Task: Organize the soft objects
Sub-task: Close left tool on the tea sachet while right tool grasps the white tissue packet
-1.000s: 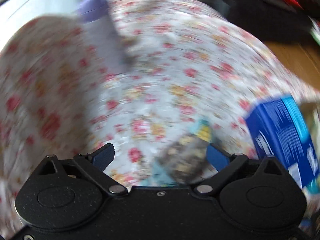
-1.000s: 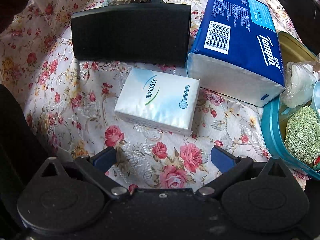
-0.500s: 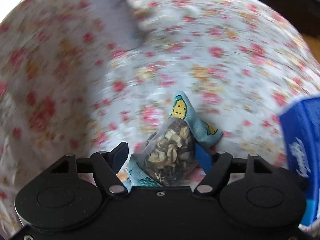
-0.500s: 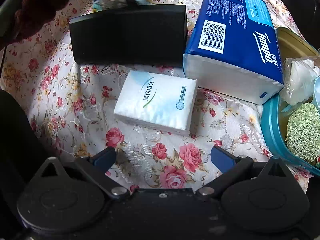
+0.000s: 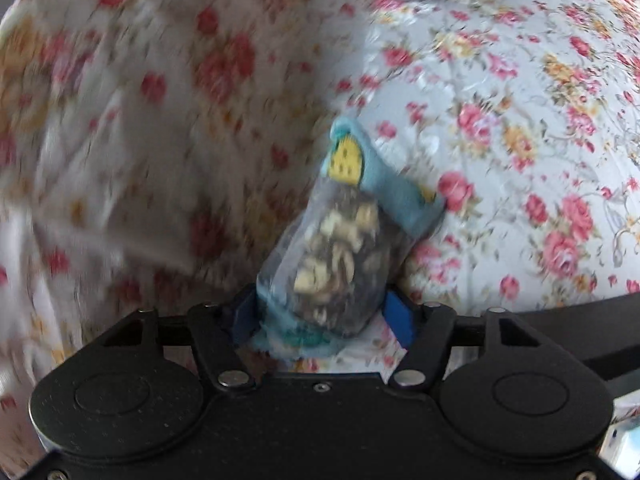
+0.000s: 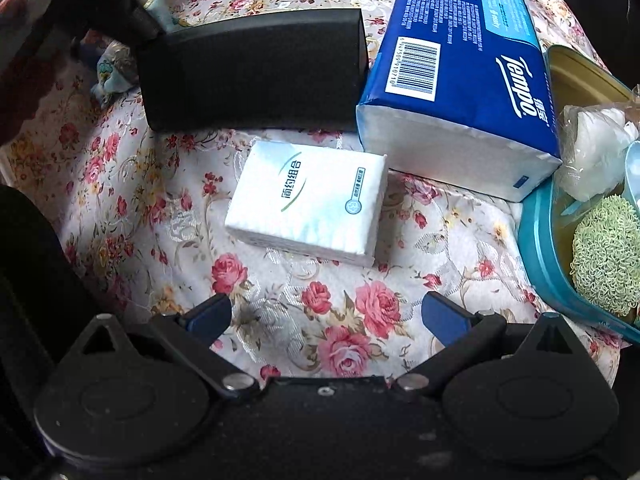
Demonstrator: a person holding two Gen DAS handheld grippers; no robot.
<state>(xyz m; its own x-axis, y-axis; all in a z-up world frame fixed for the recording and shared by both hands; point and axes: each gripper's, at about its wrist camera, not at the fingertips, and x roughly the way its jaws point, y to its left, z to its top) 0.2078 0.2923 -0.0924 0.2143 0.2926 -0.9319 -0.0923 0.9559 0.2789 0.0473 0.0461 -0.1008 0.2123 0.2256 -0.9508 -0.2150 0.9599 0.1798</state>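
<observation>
Closing in on the small clear-fronted pouch with pale blue printed edges (image 5: 340, 252), packed with dark and cream dried bits, the left gripper (image 5: 320, 312) had just been drawing its jaws together. The blue pads sat against both sides of the pouch's lower end, which lay on the floral tablecloth (image 5: 520, 120) beside the black oblong case (image 6: 256, 68). The right gripper (image 6: 326, 314) hung with its jaws spread wide and nothing between them, above the cloth just short of the small white tissue packet with green lettering (image 6: 308, 200).

From where things stood, the hold looked risky. The pads had only the very bottom of the pouch, so I judged the heavier upper part could flop over or slide free on a lift. The slick plastic front might let it slip, a hard squeeze might crush the contents, and the pads were low enough to pinch a fold of cloth and drag it.

Much was hard to read. The left wrist view was smeared, so I could not tell how firmly the pads pressed or whether cloth was already caught. In the right wrist view the case hid most of the pouch. The big blue Tempo tissue pack (image 6: 460, 72) lay touching the case, and the teal tub (image 6: 536, 248) holding a green knobbly ball (image 6: 608, 264) was cut off at the edge.
</observation>
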